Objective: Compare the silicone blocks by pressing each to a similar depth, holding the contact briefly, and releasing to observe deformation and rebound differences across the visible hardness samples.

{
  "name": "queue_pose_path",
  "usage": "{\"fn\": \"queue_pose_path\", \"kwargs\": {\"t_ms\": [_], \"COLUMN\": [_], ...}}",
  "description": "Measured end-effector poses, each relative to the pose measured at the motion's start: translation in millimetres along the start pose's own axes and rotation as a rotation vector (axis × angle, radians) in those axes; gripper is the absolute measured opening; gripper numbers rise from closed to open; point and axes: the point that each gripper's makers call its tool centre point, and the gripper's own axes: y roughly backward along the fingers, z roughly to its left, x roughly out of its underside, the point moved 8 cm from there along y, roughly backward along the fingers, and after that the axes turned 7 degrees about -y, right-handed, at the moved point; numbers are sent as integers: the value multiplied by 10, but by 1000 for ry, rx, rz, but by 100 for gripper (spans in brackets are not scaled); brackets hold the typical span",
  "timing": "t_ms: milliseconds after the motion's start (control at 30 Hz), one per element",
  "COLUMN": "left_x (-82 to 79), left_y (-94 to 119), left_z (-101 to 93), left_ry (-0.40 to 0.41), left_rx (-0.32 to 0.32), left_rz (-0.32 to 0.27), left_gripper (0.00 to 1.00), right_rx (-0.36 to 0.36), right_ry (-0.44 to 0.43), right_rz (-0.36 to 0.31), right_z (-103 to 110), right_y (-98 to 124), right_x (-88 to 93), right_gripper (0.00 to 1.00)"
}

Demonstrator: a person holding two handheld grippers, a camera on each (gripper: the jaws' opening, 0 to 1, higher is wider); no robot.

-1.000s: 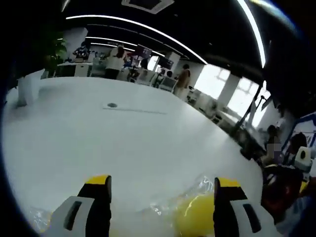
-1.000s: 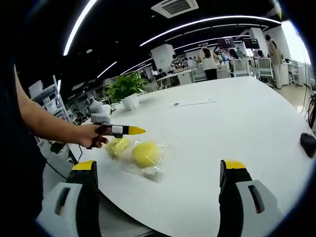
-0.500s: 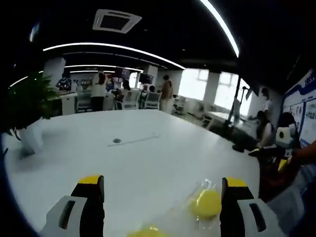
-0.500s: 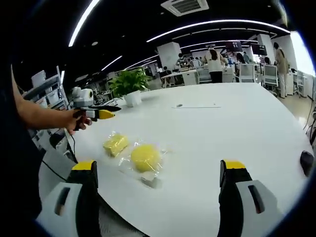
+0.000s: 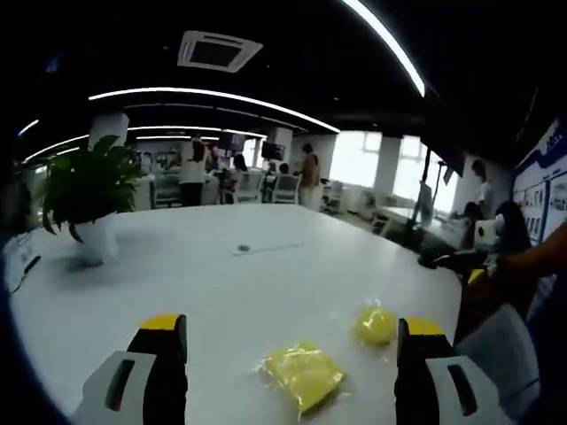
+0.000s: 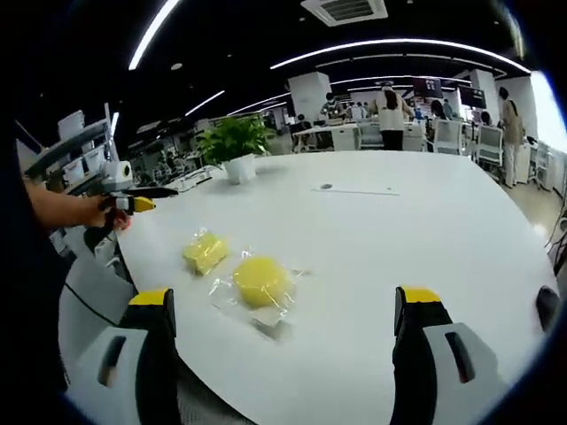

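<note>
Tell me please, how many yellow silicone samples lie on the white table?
2, both in clear wrapping. The flat square sample lies nearer the potted plant; the round sample lies beside it, nearer the table edge.

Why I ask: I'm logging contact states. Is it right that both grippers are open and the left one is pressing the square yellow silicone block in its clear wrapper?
Not quite. The left gripper is open but held off the white table, clear of the square yellow silicone block, as the right gripper view shows. The right gripper is open too.

Right gripper [image 6: 288, 319] jaws spread wide, round yellow block [image 6: 260, 281] beside squarish yellow block [image 6: 205, 251], white table [image 6: 416, 230]; left gripper [image 6: 142, 197] beyond the table's edge
</note>
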Motion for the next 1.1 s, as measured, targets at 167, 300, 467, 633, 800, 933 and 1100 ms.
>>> {"fn": "queue_pose_path", "kwargs": {"t_ms": [167, 300, 467, 633, 800, 933, 1100], "left_x": [121, 274, 385, 403, 379, 290, 243], "left_y": [278, 412, 551, 646, 741, 811, 844], "left_z": [79, 134, 151, 126, 144, 91, 11], "left_ry": [-4, 28, 37, -4, 35, 85, 46], "left_rx": [-38, -56, -73, -74, -57, -51, -52], "left_rz": [-27, -2, 23, 18, 13, 6, -19], "left_gripper": [100, 100, 100, 100, 100, 100, 100], "right_rx": [20, 28, 27, 44, 94, 126, 124], "right_ry": [-4, -1, 9, 35, 4, 23, 14], "right_rz": [-17, 2, 12, 10, 10, 14, 12], "right_z": [39, 64, 155, 187, 217, 262, 291], "right_y": [-5, -21, -44, -41, 11, 52, 135], "right_x": [70, 152, 216, 169, 99, 83, 190], "right_gripper": [97, 97, 97, 97, 97, 96, 96]}}
